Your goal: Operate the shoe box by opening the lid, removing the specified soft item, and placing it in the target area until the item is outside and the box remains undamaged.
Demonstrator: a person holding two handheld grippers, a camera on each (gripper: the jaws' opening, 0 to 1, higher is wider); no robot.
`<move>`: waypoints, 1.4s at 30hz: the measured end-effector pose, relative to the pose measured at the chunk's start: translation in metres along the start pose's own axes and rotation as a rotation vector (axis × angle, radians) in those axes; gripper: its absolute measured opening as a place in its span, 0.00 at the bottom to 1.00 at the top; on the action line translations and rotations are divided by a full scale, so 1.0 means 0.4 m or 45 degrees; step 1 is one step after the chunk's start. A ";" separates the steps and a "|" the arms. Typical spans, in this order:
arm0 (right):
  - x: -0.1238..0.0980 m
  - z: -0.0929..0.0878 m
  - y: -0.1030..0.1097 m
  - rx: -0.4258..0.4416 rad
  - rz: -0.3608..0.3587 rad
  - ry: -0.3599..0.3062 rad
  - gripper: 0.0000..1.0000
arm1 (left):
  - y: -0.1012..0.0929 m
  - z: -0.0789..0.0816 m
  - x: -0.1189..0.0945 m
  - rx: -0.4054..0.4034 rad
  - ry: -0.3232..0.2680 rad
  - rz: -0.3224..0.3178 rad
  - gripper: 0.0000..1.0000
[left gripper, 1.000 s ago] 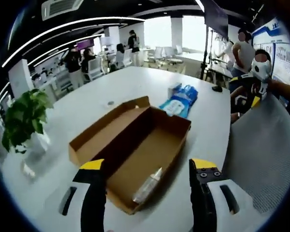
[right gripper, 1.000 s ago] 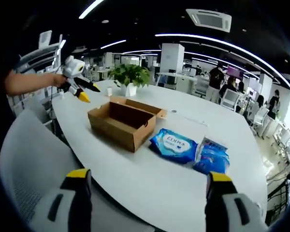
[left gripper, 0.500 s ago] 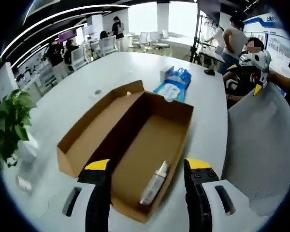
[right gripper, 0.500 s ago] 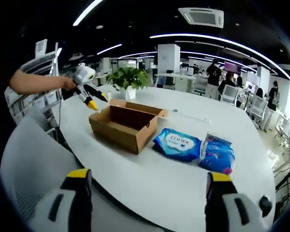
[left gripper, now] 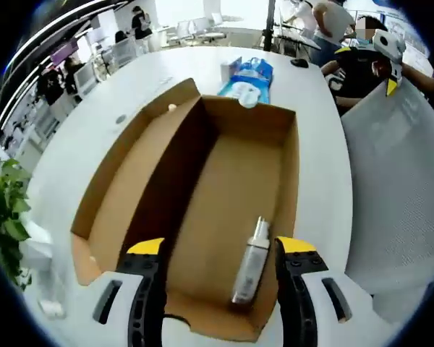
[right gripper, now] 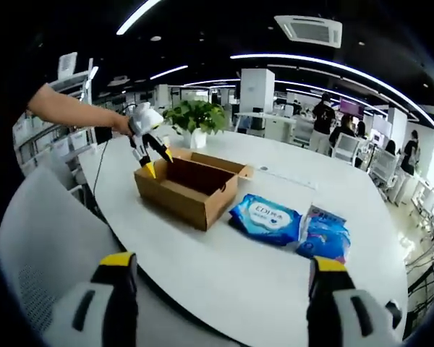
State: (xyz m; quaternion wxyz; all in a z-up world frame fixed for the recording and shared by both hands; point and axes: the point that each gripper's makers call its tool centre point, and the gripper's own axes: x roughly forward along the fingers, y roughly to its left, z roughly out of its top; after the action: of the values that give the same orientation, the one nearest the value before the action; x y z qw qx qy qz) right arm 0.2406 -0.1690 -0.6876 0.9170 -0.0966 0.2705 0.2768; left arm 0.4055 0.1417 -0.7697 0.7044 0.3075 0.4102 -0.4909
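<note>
Shoe box (left gripper: 224,188): cardboard, lid folded open, centre of the left gripper view. Soft item: slim clear tube (left gripper: 249,264), lying lower right on the box floor. Left tool (left gripper: 218,249): spread wide, nothing held, poised over the near wall. Right tool (right gripper: 218,267): wide apart, nothing held, low over the table (right gripper: 224,267). Risk judged: the thin wall could be crushed by a jaw descending on it.

Left gripper (left gripper: 220,249): two black jaws with yellow tips, rising from white housings, each housing with dark oblong slot. Right gripper (right gripper: 220,264): same build, black jaws, yellow tips, white bodies with dark slots. In right gripper view, left gripper shows white body, black jaws, yellow tips; forearm behind it bare.
</note>
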 end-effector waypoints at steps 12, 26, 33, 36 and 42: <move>-0.003 -0.005 -0.015 0.007 -0.044 0.007 1.00 | 0.019 -0.031 0.068 0.069 0.098 -0.072 0.53; 0.000 -0.008 -0.024 0.015 -0.074 0.018 0.99 | -0.012 -0.053 0.121 0.189 0.198 -0.235 0.48; 0.001 -0.013 -0.029 0.032 -0.085 0.025 0.99 | 0.035 -0.055 0.133 0.274 0.227 -0.140 0.44; 0.001 -0.015 -0.030 0.030 -0.089 0.027 0.99 | 0.020 -0.070 0.137 0.257 0.243 -0.180 0.42; 0.002 -0.017 -0.031 0.041 -0.089 0.028 0.99 | 0.031 -0.045 0.124 0.207 0.195 -0.192 0.47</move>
State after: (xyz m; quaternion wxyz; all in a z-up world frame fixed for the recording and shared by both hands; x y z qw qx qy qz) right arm 0.2450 -0.1810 -0.6934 0.9245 -0.0943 0.2815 0.2391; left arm 0.4211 0.1388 -0.8216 0.6047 0.3685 0.4436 -0.5493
